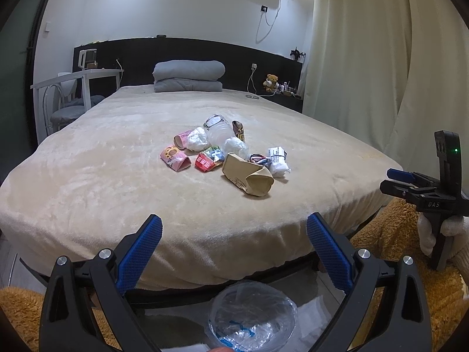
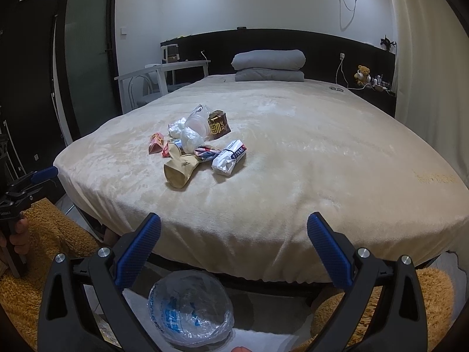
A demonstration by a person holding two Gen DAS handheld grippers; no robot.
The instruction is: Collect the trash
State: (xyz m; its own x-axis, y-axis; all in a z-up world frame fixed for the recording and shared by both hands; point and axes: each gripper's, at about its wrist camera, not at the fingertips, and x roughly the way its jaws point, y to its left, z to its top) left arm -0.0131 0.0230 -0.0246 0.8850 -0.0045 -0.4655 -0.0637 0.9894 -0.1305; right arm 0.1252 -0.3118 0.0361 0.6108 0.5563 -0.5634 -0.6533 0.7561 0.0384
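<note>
I hold both the left gripper [image 1: 234, 252] and right gripper [image 2: 234, 252] with jaws released; the crumpled tan paper bag [image 1: 247, 177] at frame centre looks light, soft; I'd pinch its open mouth.

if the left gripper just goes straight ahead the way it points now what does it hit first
Probably the front edge of the bed, well short of the trash pile. The open left gripper holds nothing, and nothing else shows in the way; depth is hard to judge.

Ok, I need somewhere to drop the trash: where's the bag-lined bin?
The bag-lined bin stands on the floor at the foot of the bed, low in both wrist views, between the open tongs.
</note>
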